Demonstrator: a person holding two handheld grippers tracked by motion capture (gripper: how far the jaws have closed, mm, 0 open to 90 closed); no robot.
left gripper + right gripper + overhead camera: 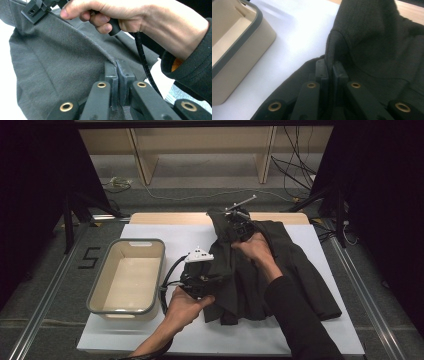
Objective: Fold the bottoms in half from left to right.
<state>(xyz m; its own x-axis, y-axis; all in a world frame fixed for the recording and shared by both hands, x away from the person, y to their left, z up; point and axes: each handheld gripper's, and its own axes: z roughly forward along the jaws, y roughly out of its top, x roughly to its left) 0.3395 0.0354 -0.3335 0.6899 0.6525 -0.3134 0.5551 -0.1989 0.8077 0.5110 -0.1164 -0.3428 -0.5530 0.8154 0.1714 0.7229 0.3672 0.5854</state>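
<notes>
Lying crumpled right of centre in the high view, the dark grey woven-cloth garment [270,270] spreads across the white table sheet [165,227], one corner raised at its upper edge. Seen along the jaws, the left gripper [117,65] is clamped on a thin folded hem, and the right gripper [329,65] is pinched tight on a bunched seam. Only from above does the beige grey-rimmed plastic bin [127,277] appear whole, at centre left.

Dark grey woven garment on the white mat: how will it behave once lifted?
Likely floppy: the dark grey woven garment creases and drapes where the left gripper and right gripper pinch its edges. Probably light, since thin folds hold it. The matte weave suggests it should not slip.
</notes>
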